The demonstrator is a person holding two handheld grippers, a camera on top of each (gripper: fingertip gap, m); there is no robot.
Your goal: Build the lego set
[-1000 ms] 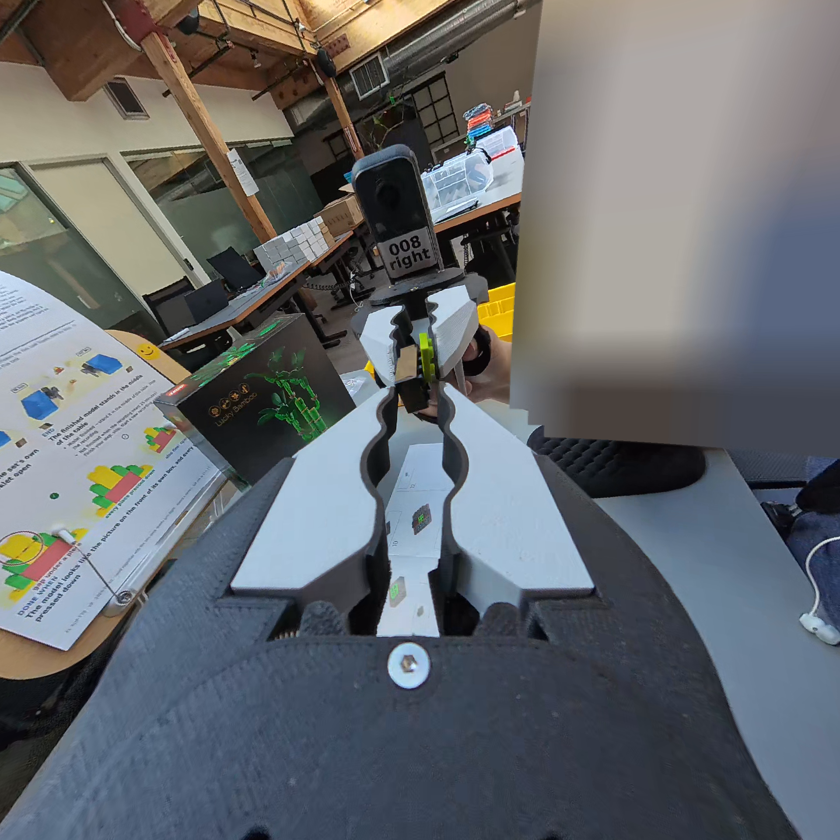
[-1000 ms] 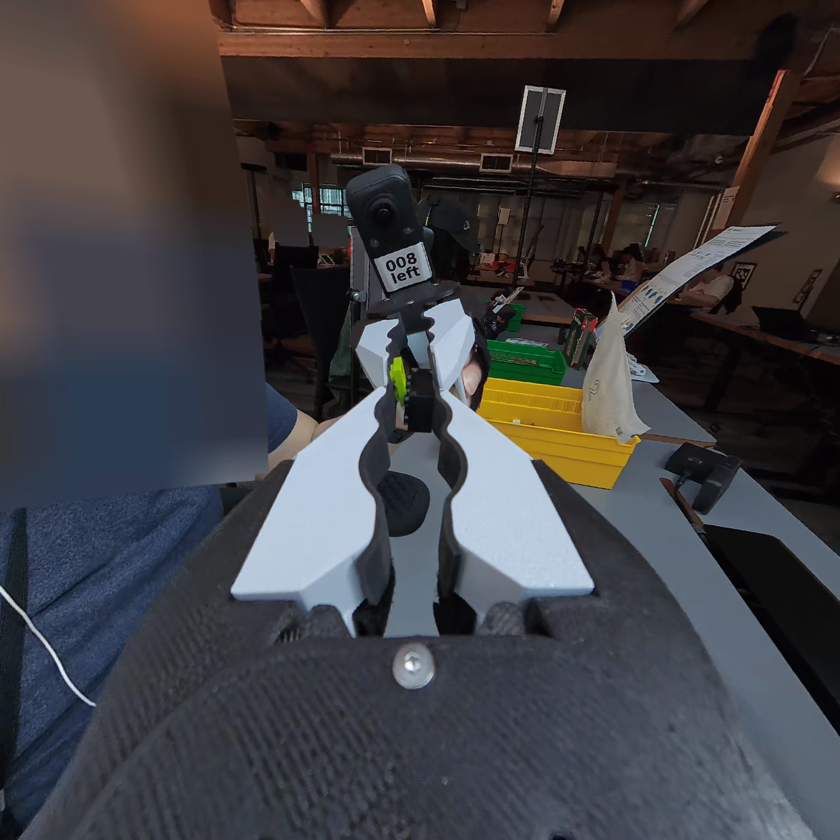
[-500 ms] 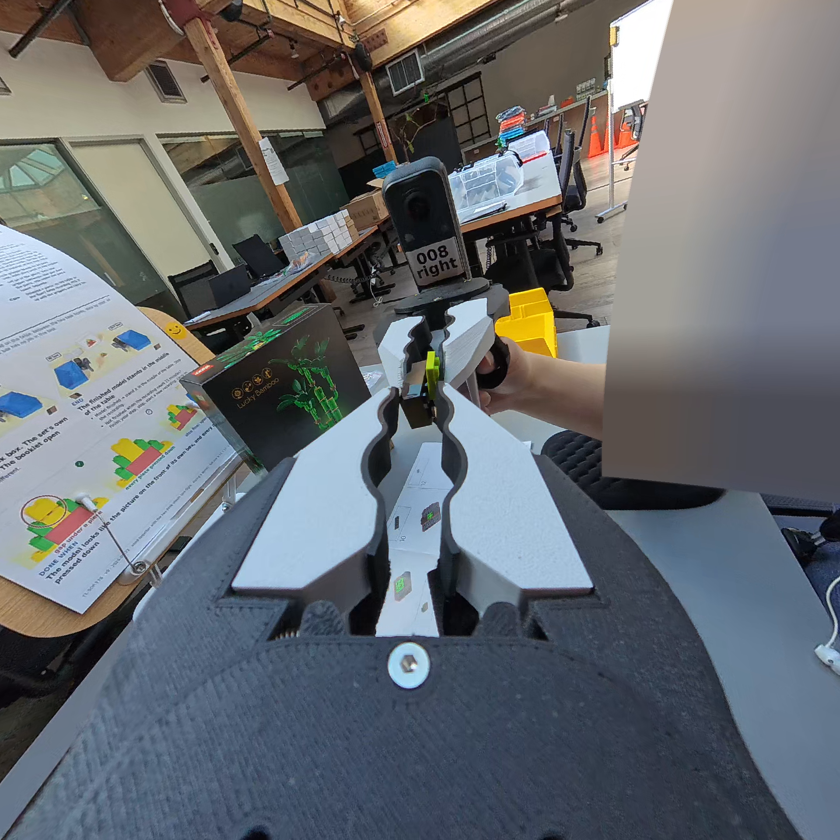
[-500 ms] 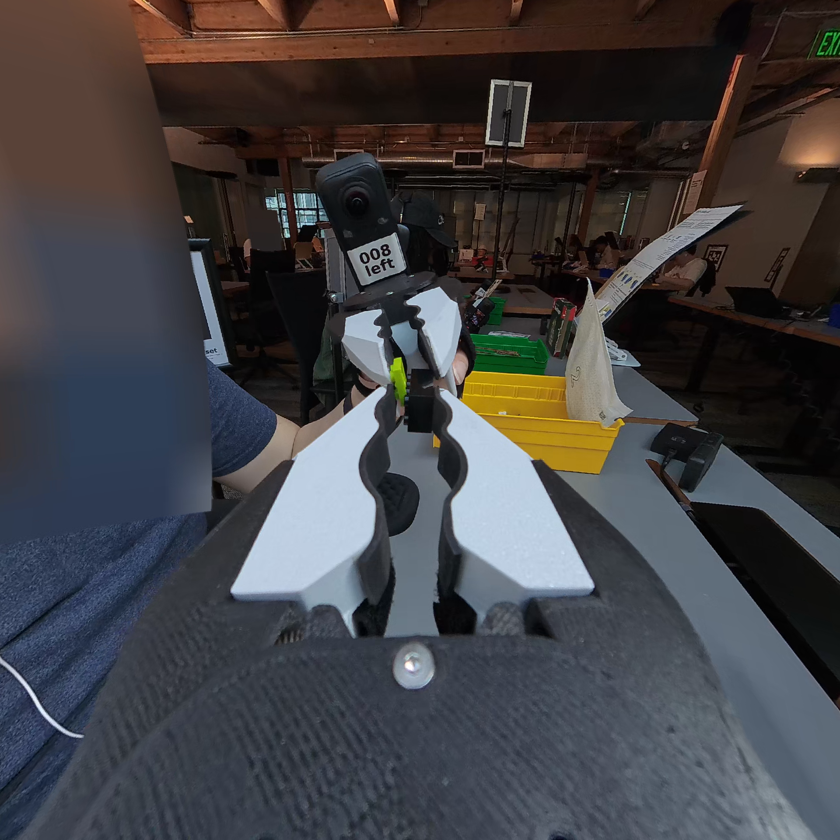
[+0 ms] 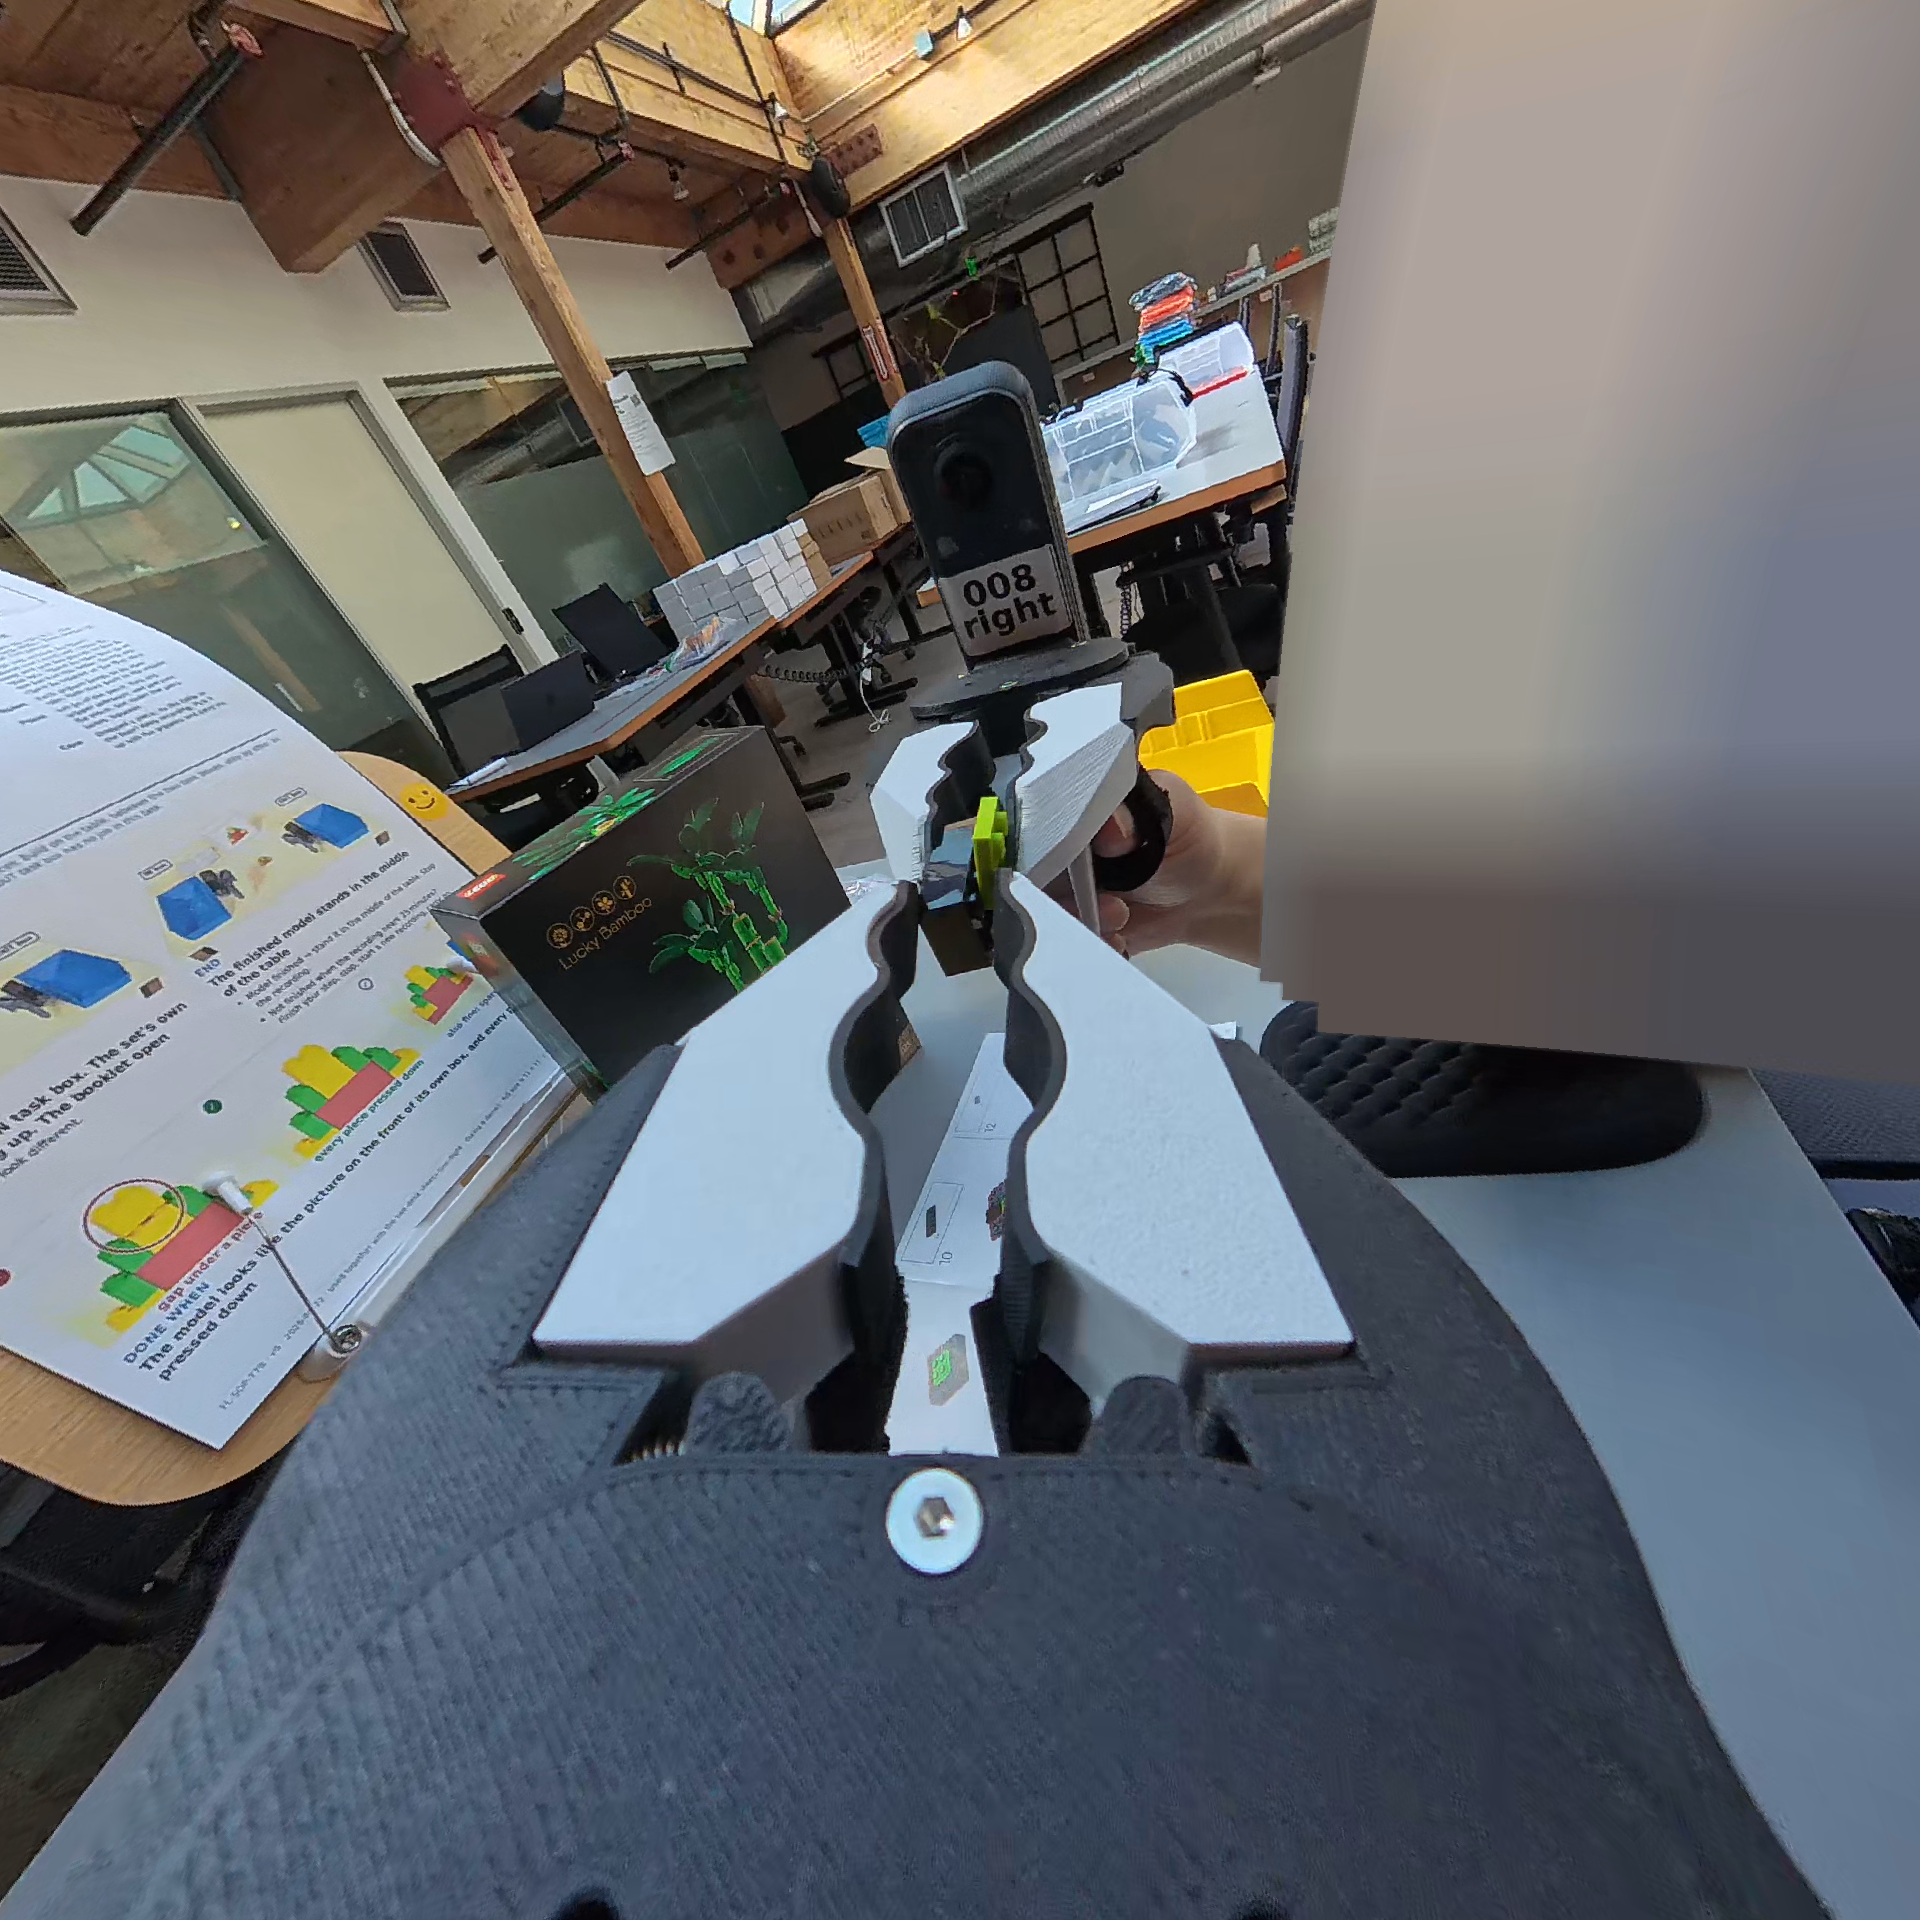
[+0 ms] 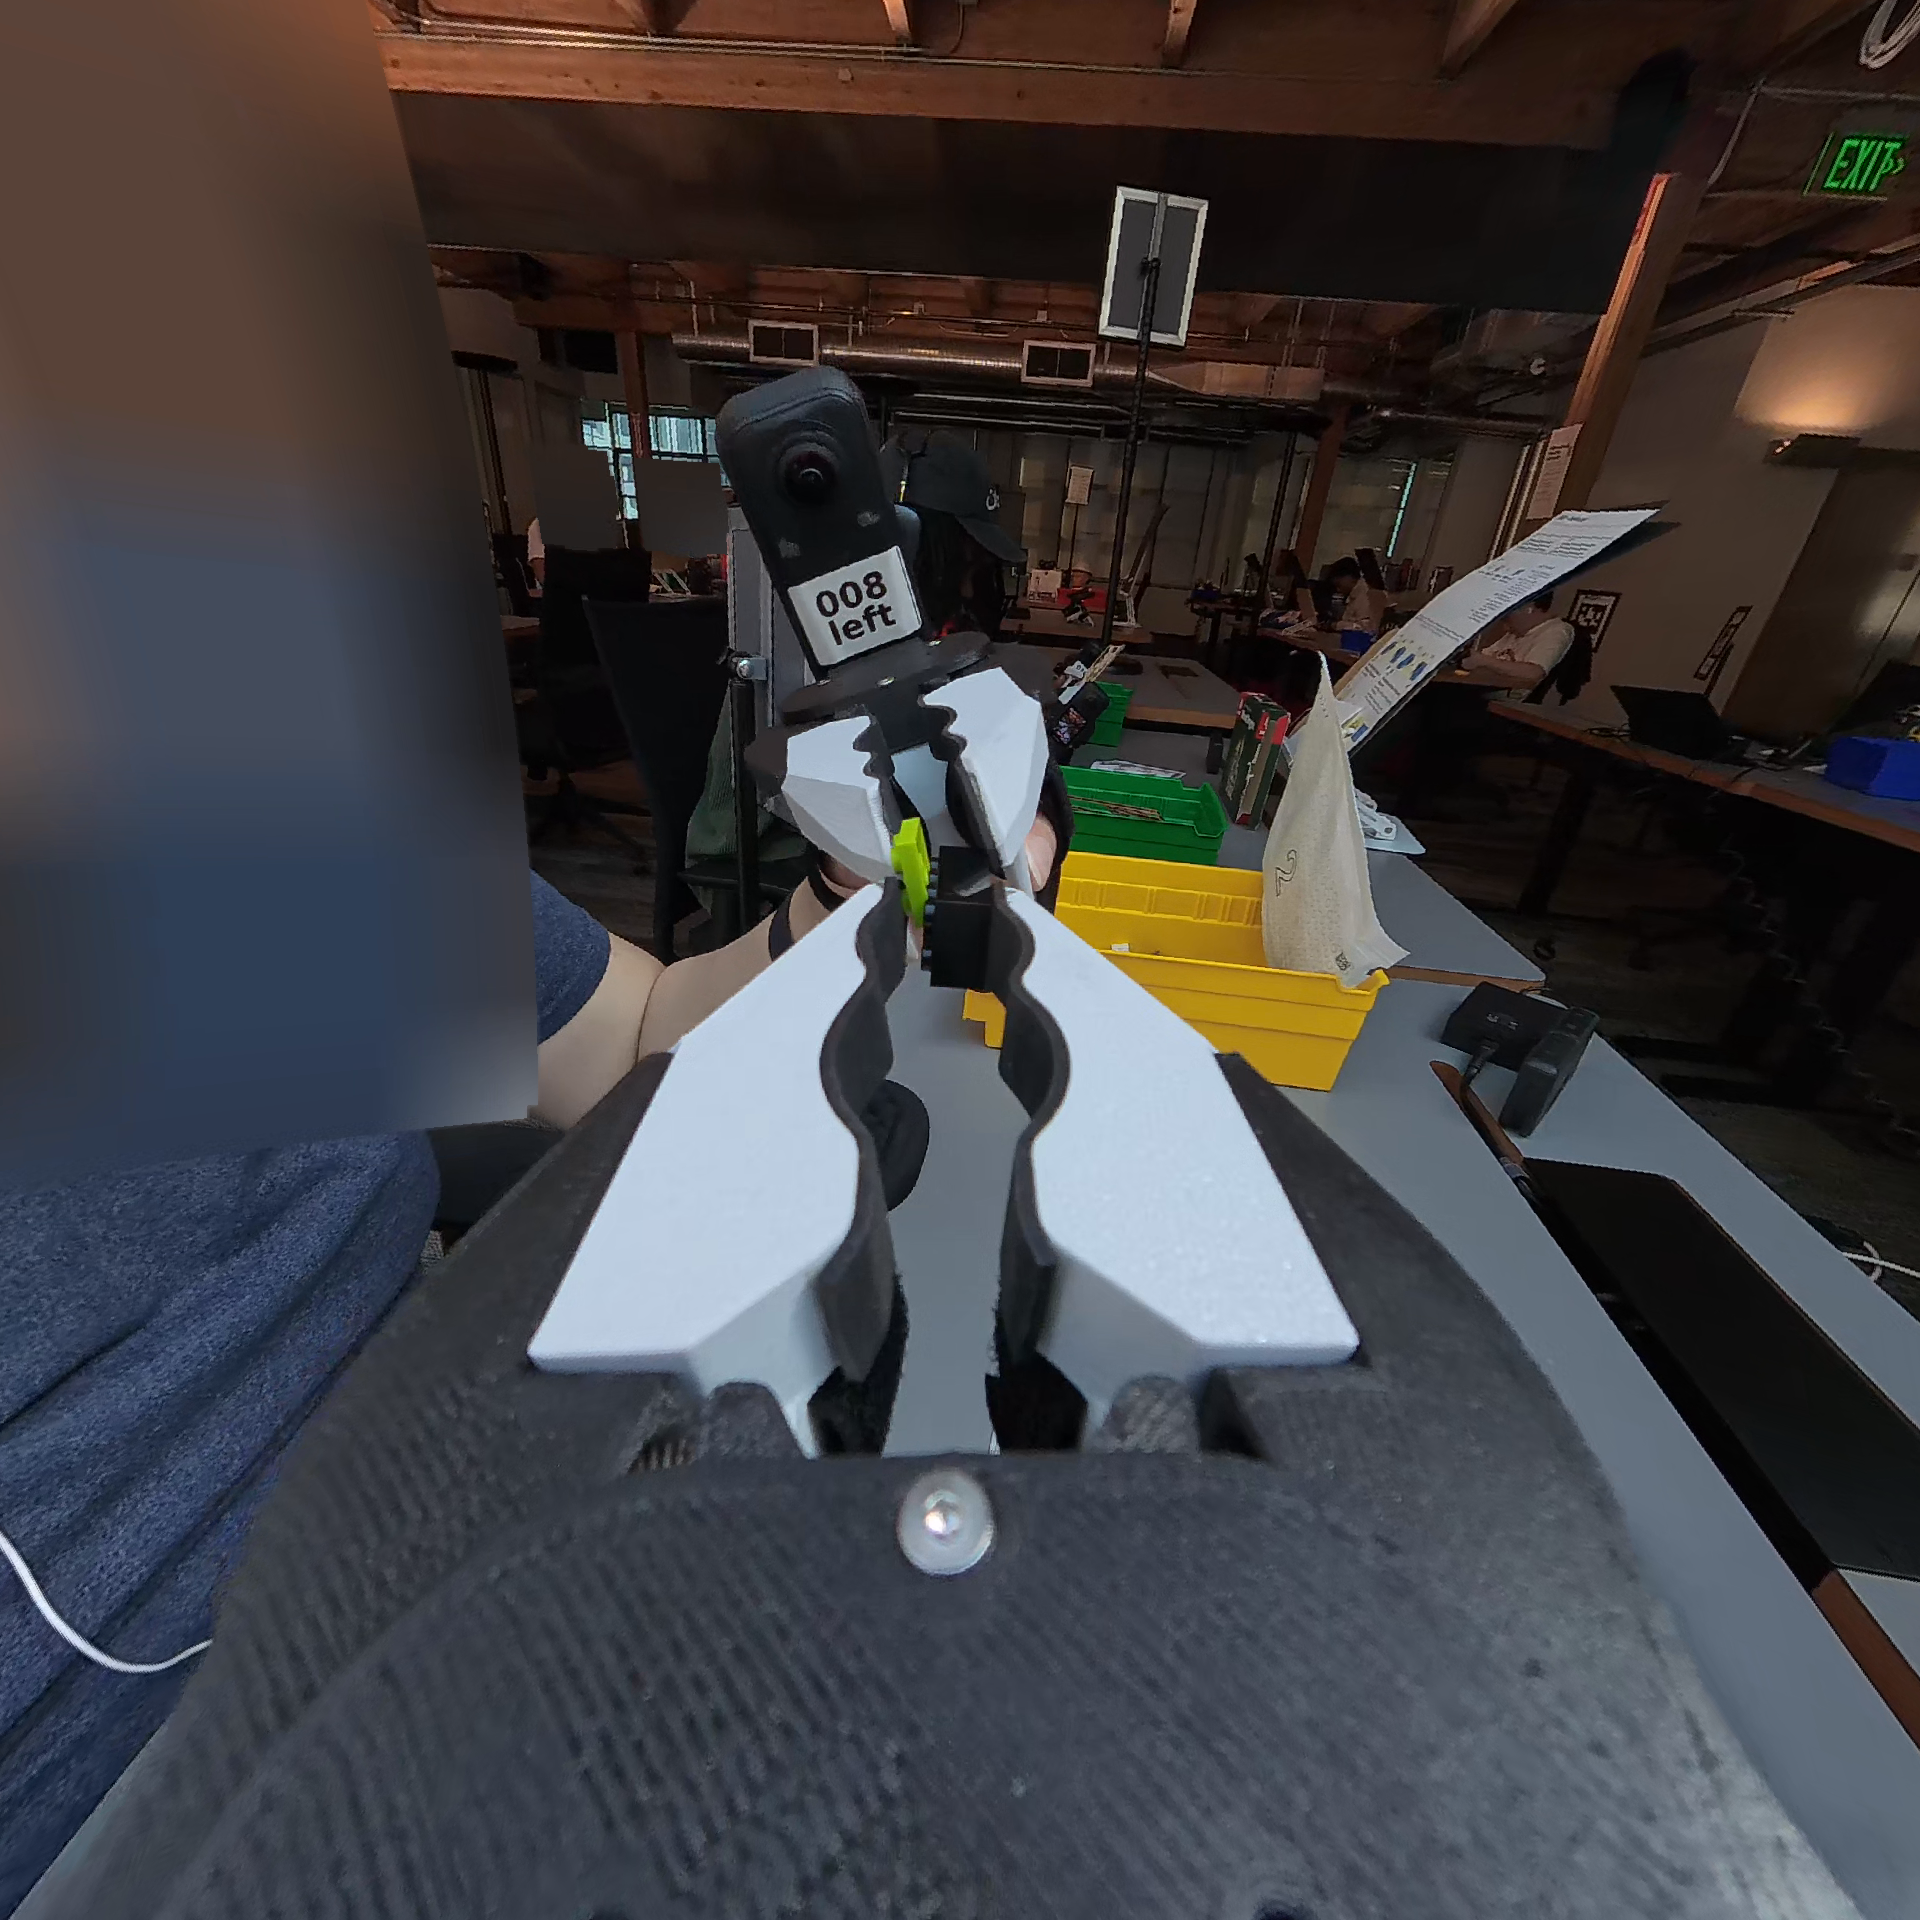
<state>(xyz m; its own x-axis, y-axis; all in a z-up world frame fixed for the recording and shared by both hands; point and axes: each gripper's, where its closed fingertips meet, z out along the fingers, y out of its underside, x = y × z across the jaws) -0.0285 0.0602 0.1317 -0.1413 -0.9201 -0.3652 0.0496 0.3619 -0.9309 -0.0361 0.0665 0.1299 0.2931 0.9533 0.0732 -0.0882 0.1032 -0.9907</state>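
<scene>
My left gripper [image 5: 954, 902] and right gripper [image 6: 941, 912] face each other tip to tip in the air above the grey table [image 5: 1662, 1351]. A black lego brick [image 5: 951, 925] and a lime green piece [image 5: 987, 844] are pressed side by side, and both pairs of fingertips are closed around them. In the right wrist view the black brick [image 6: 961, 935] is on the right and the lime piece [image 6: 909, 864] on the left. I cannot tell how firmly the two pieces are joined. The lego booklet [image 5: 977, 1143] lies open on the table below.
The black lego box [image 5: 665, 914] stands at the left by a task sheet on a stand [image 5: 208, 1039]. A yellow bin [image 6: 1195, 977], green bin [image 6: 1143, 821], white paper bag [image 6: 1314, 883] and black device [image 6: 1538, 1049] are on the right. The person's torso is close. Less than 4 cm separates the two grippers' tips.
Both grippers stay shut tip to tip on the same pieces. The pair has shifted a little and tilted, so more of the room shows behind them.
</scene>
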